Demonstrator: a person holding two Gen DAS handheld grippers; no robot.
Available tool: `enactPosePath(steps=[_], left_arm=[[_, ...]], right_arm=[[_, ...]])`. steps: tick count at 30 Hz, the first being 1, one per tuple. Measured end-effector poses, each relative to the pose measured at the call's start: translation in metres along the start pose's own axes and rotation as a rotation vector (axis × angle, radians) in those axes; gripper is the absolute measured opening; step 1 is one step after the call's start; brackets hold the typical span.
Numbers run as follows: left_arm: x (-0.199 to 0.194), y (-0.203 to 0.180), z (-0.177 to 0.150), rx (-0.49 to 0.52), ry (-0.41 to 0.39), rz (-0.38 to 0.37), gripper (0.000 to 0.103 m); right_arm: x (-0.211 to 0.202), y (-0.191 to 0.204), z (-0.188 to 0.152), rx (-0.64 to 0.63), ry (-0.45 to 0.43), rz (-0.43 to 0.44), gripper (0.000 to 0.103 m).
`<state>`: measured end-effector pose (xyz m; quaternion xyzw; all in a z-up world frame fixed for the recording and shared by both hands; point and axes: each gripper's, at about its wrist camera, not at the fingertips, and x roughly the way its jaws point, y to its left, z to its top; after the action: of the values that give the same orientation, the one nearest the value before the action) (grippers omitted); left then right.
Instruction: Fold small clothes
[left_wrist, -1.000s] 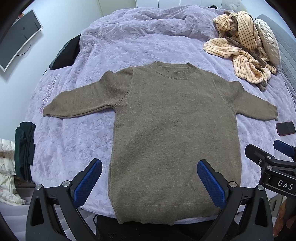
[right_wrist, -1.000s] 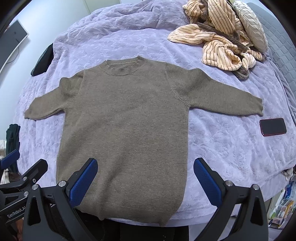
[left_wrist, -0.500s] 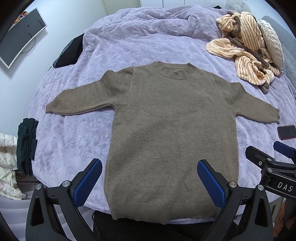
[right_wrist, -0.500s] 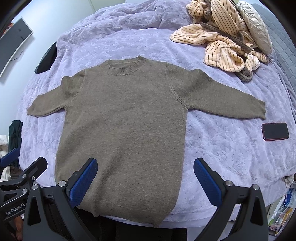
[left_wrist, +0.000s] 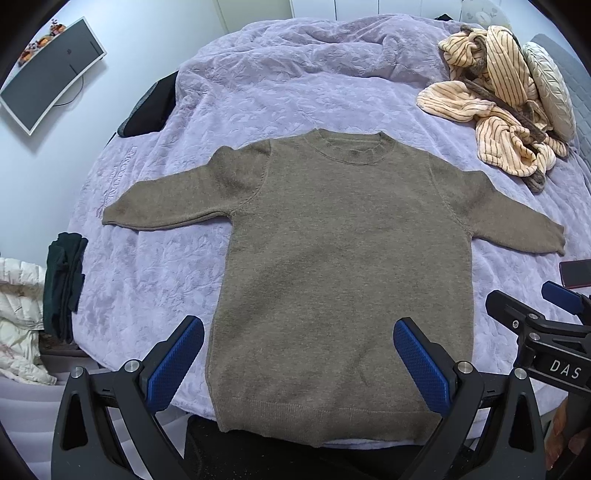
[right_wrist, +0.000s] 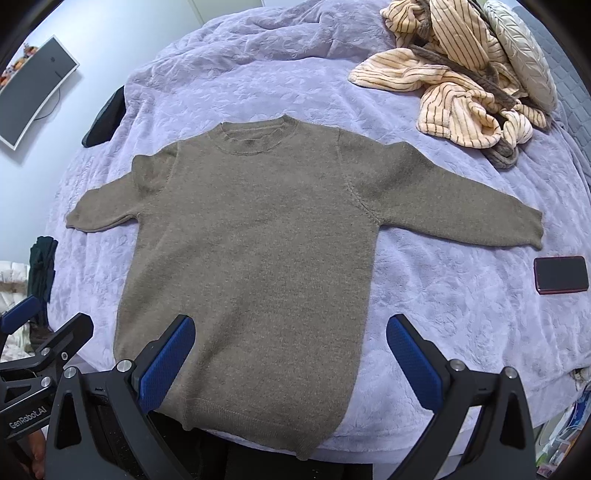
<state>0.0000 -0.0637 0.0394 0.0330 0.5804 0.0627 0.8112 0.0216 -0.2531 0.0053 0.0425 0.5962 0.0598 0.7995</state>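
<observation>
1. Left gripper (left_wrist: 298, 363): jaws spread wide, nothing between the blue pads (left_wrist: 173, 363). It hangs above the sweater's lower hem, no contact visible.
2. Right gripper (right_wrist: 290, 360): same state — jaws wide, holding nothing. Its left pad sits over the sweater's lower body, its right pad over bare bedspread just past the sweater's side edge.
3. Each gripper shows in the other's camera: the right one at the right edge of the left wrist view (left_wrist: 543, 332), the left one at the lower left edge of the right wrist view (right_wrist: 44, 347). They are side by side and apart.
4. Brown sweater (left_wrist: 343, 266) lies flat and face up on the purple bedspread (left_wrist: 155, 280), unfolded, with the crew neck away from the grippers and the hem at the near edge of the bed. The hem hangs slightly past that edge.
5. Both sleeves are spread outward to the sides and angled a bit down; the cuffs lie flat on the bedspread.
6. Phone (right_wrist: 560, 275), dark screen with red case, lies on the bedspread near the right cuff, not touching it.
7. Striped cream garment (right_wrist: 454, 92) is bunched at the far right of the bed, against a quilted cushion (right_wrist: 521, 51) — well apart from the sweater.
8. Off the bed on the left: dark green clothes (left_wrist: 62, 284) in a stack, plus white fabric (left_wrist: 18, 317) below them.
9. Curved monitor (left_wrist: 51, 74) on the wall at upper left.
</observation>
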Motion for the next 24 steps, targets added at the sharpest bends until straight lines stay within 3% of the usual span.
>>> enactPosePath(steps=[12, 24], left_arm=[[-0.001, -0.001, -0.008, -0.049, 0.003, 0.037, 0.103], [0.033, 0.031, -0.002, -0.058, 0.054, -0.038, 0.103]], right_arm=[[0.011, -0.006, 0.003, -0.035, 0.023, 0.036, 0.103], [0.02, 0.006, 0.005, -0.015, 0.055, -0.015, 0.103]])
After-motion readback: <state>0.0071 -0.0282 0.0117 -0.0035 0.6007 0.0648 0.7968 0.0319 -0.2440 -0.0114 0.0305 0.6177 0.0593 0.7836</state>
